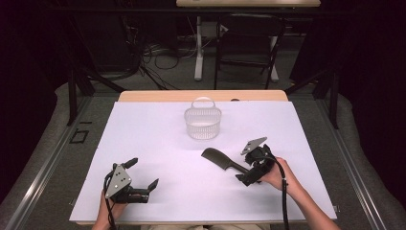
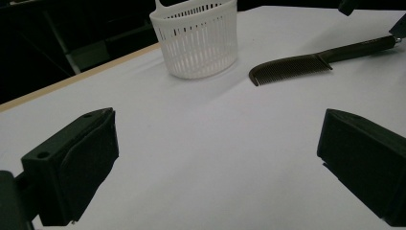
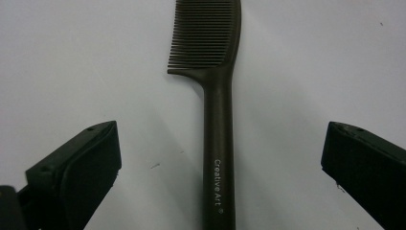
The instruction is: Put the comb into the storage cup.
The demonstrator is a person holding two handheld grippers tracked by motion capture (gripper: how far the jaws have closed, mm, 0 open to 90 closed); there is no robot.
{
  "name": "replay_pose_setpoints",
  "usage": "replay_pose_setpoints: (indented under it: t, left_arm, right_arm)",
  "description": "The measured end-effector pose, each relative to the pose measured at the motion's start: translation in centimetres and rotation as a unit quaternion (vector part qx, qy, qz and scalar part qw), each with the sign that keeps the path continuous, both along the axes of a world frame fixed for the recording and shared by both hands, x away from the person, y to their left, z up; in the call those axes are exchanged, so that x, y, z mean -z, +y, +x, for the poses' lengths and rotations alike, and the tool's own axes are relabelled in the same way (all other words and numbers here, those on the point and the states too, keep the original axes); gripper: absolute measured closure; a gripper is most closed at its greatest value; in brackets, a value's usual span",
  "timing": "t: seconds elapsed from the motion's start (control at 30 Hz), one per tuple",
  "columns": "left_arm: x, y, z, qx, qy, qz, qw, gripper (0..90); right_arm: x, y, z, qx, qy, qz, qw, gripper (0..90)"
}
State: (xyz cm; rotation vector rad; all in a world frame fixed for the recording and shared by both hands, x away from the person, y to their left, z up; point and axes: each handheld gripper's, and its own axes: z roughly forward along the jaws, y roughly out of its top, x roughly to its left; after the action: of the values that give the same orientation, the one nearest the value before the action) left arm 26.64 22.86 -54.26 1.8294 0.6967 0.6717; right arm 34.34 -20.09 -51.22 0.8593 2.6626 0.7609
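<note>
A dark brown comb (image 1: 224, 162) with a long round handle lies flat on the white table, right of centre, its toothed head toward the far left, its handle toward the near right.

Dark brown comb (image 3: 218, 143) with white lettering on its handle, white slatted basket (image 1: 203, 122), pale lilac-white table sheet (image 1: 158, 143), light wood table edge (image 1: 201, 95), black grippers' jaws.

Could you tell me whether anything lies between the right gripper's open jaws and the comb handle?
Nothing visible does. The comb handle lies on bare white table, centred between the right gripper and its open jaws.
</note>
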Motion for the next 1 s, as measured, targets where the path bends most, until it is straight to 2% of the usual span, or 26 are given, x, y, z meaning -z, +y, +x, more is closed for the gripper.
replay_pose_setpoints:
  t: [0.3, 0.6, 0.8, 0.93, 1.0]
  left_arm:
    - [0.0, 0.0, 0.0, 0.002, 0.001, -0.001, 1.0000, 0.7]
    - [0.0, 0.0, 0.0, 0.001, 0.001, 0.000, 1.0000, 0.5]
    - [0.0, 0.0, 0.0, 0.002, 0.001, 0.000, 1.0000, 0.5]
    - [0.0, 0.0, 0.0, 0.003, 0.000, -0.001, 1.0000, 0.5]
    - [0.0, 0.0, 0.0, 0.002, -0.001, -0.001, 1.0000, 0.5]
  right_arm:
    - [0.1, 0.7, 0.3, -0.005, 0.009, -0.011, 0.9999, 0.1]
    - [0.4, 1.3, 0.6, -0.009, 0.032, -0.030, 0.9990, 1.7]
    - [0.6, 1.6, 0.8, -0.012, 0.034, -0.034, 0.9988, 2.1]
    - [0.6, 1.8, 0.8, -0.007, 0.038, -0.037, 0.9986, 6.1]
    - [0.7, 1.8, 0.9, -0.014, 0.035, -0.041, 0.9984, 9.2]
